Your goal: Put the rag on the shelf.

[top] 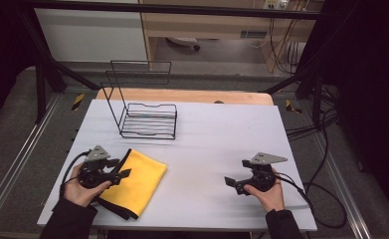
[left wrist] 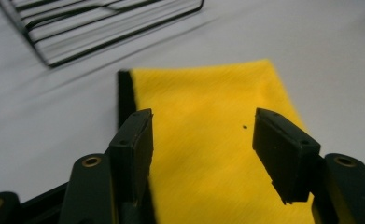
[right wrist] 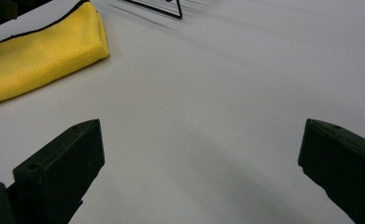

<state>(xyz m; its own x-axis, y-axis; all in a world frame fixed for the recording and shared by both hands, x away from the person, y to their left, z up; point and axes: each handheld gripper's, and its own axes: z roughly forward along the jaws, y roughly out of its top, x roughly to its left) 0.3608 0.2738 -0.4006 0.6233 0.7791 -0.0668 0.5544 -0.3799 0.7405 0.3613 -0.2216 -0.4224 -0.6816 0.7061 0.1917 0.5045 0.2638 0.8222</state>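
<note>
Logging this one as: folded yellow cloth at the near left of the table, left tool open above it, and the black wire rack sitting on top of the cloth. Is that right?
Not quite. The wire rack does not sit on the yellow cloth; the high view shows it farther back on the table, with bare surface between them. The rest holds: the left tool is open above the folded cloth.

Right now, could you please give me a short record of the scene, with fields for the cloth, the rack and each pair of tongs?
cloth: yellow cloth with a dark edge, folded, flat on the table's near left
rack: black wire rack, empty, beyond the cloth
left tongs: left tongs open above the cloth, nothing pinched
right tongs: right tongs open wide over bare table, holding nothing
surface: pale grey tabletop
</note>
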